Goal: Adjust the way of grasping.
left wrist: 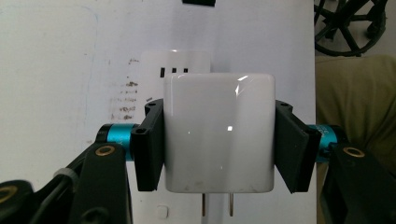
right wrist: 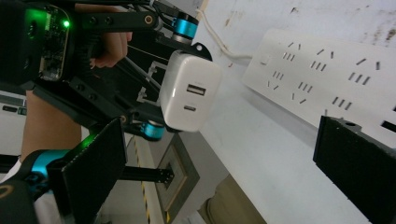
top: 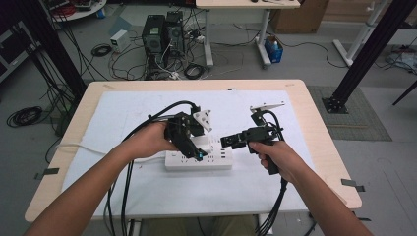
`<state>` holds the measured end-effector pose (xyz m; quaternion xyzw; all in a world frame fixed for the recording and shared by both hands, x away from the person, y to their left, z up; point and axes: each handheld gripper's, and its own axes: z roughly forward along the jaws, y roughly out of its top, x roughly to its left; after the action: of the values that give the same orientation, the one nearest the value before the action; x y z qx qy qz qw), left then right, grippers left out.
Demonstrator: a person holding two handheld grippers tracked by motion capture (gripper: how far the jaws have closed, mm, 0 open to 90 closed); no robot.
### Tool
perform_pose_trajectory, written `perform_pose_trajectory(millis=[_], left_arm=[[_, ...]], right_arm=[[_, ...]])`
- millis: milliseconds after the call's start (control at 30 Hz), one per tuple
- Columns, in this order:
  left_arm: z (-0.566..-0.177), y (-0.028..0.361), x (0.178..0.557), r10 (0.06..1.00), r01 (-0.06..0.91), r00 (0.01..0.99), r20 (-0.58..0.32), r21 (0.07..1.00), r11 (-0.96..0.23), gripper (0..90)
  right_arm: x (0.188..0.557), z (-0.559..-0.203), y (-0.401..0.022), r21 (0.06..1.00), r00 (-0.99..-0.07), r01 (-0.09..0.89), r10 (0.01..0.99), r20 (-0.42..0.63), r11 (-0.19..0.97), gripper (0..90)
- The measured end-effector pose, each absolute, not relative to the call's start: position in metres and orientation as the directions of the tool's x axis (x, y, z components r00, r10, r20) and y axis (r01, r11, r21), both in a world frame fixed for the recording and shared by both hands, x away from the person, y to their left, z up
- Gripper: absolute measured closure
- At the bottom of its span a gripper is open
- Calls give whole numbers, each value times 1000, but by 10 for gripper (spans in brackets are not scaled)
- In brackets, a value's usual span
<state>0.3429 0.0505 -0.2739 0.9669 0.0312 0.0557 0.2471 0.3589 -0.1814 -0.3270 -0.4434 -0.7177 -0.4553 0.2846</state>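
The left gripper (left wrist: 218, 144) has its two black jaws clamped on the flat sides of a glossy white cube-shaped plug-in charger (left wrist: 218, 133), one pad pressed against each side, so the charger sits squarely between them with its two metal prongs (left wrist: 217, 205) sticking out toward the bottom of the left gripper view. In the right gripper view the same charger (right wrist: 189, 95) shows its face with two ports, one above the other, and hangs clear of the surface, just beside the end of a long white plastic power strip (right wrist: 327, 81). That power strip (top: 199, 156) lies flat on the white sheet (top: 147, 182) covering the light wooden table (top: 324, 147), near the middle of the table and somewhat toward its near edge, with its white cord (top: 78, 146) running off toward the left edge. From the high view the left gripper (top: 199, 152) points down over the strip's left half, while the right gripper (top: 227, 141) hovers level at the strip's right end, pointing left toward the other gripper. The right gripper's jaws (right wrist: 233, 177) stand wide apart with nothing between the pads; the strip's sockets lie beyond them. Both of the person's forearms reach in from the near edge of the table.
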Motion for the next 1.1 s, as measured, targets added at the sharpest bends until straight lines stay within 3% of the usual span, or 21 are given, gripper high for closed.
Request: perform_pose_trajectory(millis=[400,500,533,567,1100], left_arm=[[-275,40,342,86,27,991,99,486,-874,426],[-275,39,342,84,25,991,102,484,-875,426],[-275,39,342,83,23,991,103,482,-876,426],[-276,38,342,84,23,991,104,485,-874,426],[-278,33,342,78,12,990,119,477,-879,426]], right_arm=[[364,-333,-166,376,-416,909,360,835,179,53],[364,-336,-165,362,-398,917,352,847,167,108],[364,-337,-166,367,-399,917,340,851,158,193],[365,-338,-166,366,-396,918,321,860,151,216],[368,-348,-159,321,-350,936,280,894,144,393]])
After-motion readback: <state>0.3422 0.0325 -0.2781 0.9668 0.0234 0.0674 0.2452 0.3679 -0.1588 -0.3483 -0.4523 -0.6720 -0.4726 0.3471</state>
